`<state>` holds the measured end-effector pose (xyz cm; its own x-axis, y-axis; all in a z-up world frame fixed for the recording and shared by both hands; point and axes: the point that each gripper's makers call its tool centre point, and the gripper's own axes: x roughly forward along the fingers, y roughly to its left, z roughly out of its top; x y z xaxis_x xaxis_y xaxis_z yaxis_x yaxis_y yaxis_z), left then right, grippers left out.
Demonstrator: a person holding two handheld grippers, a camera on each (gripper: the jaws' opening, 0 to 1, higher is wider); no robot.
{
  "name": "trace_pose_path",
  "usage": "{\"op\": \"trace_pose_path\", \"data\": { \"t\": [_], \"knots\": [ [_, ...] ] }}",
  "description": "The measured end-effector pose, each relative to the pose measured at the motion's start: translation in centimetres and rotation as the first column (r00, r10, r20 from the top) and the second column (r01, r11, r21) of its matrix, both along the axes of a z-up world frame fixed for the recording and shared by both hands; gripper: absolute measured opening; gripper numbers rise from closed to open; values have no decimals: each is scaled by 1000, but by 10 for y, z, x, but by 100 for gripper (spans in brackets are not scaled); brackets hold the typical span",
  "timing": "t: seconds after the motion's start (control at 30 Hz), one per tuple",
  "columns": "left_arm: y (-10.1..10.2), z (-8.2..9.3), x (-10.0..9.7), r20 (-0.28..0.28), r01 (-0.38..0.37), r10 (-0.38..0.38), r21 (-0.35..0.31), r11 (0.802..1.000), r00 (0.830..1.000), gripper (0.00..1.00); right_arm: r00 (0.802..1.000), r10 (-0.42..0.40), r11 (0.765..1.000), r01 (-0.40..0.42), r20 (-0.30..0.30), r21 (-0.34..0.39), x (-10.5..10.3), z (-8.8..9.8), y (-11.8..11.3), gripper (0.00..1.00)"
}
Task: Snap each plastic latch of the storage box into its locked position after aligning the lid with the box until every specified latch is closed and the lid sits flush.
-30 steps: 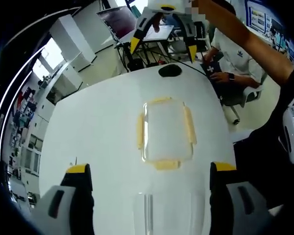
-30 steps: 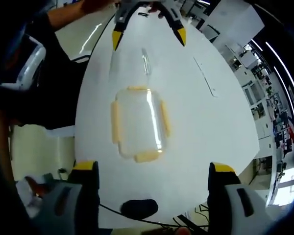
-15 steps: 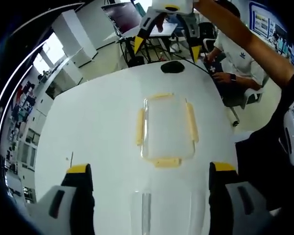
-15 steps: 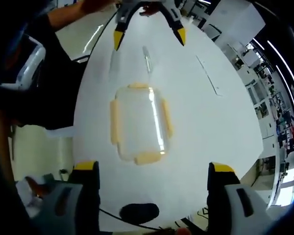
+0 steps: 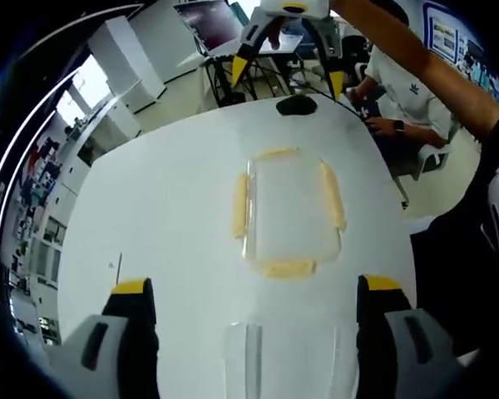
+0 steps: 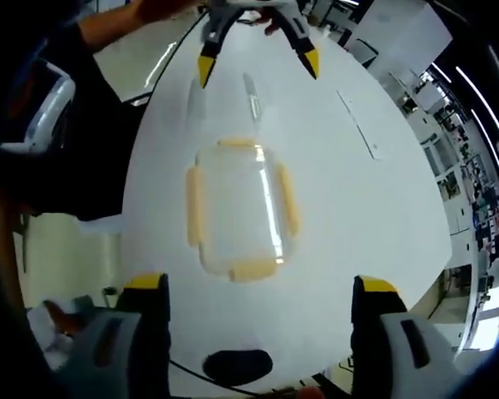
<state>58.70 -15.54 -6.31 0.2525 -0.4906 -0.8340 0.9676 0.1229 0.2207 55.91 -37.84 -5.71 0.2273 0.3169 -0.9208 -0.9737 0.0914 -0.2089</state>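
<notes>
A clear rectangular storage box [image 5: 287, 212] with a yellow latch on each side lies flat in the middle of a white table [image 5: 158, 208]. My left gripper [image 5: 256, 287] hangs open on the near side of it, jaws wide apart and holding nothing. Across the box my right gripper [image 5: 289, 76] is open too, held by a hand above the table's far edge. From the right gripper view the box [image 6: 239, 208] sits just ahead of the right gripper [image 6: 259, 284], and the left gripper [image 6: 259, 63] stands open beyond it. Whether the latches are locked I cannot tell.
A clear plastic piece [image 5: 279, 357] lies on the table between the left jaws, seen again as the clear piece [image 6: 233, 96]. A black oval object [image 6: 237, 364] rests near the table edge. A thin strip [image 6: 358, 125] lies off to the side. A seated person [image 5: 399, 83] is beyond the table.
Both views have shifted slightly, so the box now looks a little nearer. The box has not moved on the table and both grippers remain open.
</notes>
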Motion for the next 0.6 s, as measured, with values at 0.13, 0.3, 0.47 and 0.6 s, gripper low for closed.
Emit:
{"op": "trace_pose_path", "data": {
  "t": [0.13, 0.3, 0.47, 0.6],
  "knots": [
    [1, 0, -3, -3, 2, -2, -4, 1000, 1000, 99, 1000, -2, 1000, 2, -6, -3, -1, -2, 0, 89],
    [-2, -4, -6, -6, 18, -18, -11, 1000, 1000, 99, 1000, -5, 1000, 5, -3, 3, 4, -5, 3, 89],
    [0, -12, -4, -10, 19, -19, -4, 1000, 1000, 99, 1000, -5, 1000, 5, -13, -5, 4, -13, 4, 89],
    [1, -12, -2, -10, 14, -14, -4, 1000, 1000, 99, 1000, 1, 1000, -1, -19, -11, 2, -15, 4, 88]
  ]
}}
